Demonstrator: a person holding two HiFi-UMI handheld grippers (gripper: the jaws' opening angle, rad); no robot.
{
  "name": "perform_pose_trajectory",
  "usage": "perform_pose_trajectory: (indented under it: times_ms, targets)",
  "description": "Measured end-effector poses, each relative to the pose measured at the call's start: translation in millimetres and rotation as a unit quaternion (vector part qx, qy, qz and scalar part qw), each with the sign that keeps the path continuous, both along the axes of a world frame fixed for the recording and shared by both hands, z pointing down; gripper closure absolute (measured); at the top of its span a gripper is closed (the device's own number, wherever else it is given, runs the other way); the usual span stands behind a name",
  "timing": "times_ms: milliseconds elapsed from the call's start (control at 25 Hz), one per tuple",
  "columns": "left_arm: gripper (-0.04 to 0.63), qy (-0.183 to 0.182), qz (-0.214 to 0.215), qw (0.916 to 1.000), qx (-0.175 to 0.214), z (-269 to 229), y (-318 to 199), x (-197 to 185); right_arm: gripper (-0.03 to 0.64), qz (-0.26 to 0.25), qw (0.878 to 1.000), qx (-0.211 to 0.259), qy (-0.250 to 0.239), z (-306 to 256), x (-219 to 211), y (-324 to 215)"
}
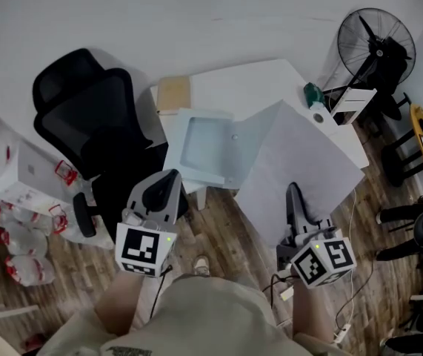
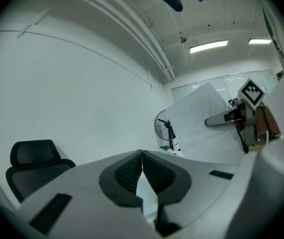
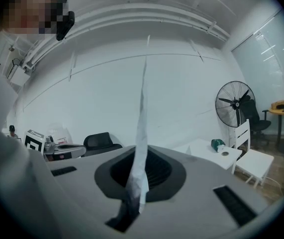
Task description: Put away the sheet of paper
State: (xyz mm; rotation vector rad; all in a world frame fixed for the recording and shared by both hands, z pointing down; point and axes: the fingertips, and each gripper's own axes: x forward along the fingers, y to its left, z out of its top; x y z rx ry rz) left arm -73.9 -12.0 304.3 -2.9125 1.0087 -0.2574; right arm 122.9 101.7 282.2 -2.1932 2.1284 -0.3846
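The white sheet of paper [image 1: 304, 162] hangs in the air in front of me, over the floor and the table's edge. My right gripper [image 1: 293, 191] is shut on its near edge; in the right gripper view the sheet [image 3: 142, 113] stands edge-on between the closed jaws [image 3: 140, 158]. To its left floats a pale blue flat folder [image 1: 205, 148] with a snap button. My left gripper [image 1: 173, 176] is at its near left corner, jaws closed [image 2: 142, 156] with a pale sliver pinched between the pads. The left gripper view also shows the sheet [image 2: 201, 118] and the right gripper [image 2: 217, 120].
A black office chair [image 1: 89, 121] stands at the left and a white table [image 1: 248, 80] ahead, with a cardboard box [image 1: 174, 93] and a green object [image 1: 313, 93] on it. A fan [image 1: 376, 47] is at the back right. Plastic containers [image 1: 18, 221] crowd the left floor; cables [image 1: 348, 302] lie on it at the right.
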Motion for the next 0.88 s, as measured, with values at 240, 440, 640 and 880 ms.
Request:
perform_pose_trajectory:
  times_ms: [240,440,640,880]
  targets:
    - [0.575,-0.009,-0.018,0.9994,-0.029,24,-30,-7,0.594,-0.011,0.999,-0.028,-0.016,20,6,-27]
    - [0.575,-0.020,-0.024,0.9988,-0.038,35,-43,-5,0.594,-0.011,0.998,-0.051,-0.028,41,20,-46]
    - [0.575,-0.037,-0.036,0.9978,-0.041,46,-60,8,0.594,-0.024,0.997,-0.064,-0.044,60,34,-72]
    - [0.575,-0.068,-0.042,0.9949,-0.061,69,-80,31,0.594,-0.041,0.993,-0.089,-0.071,88,54,-102]
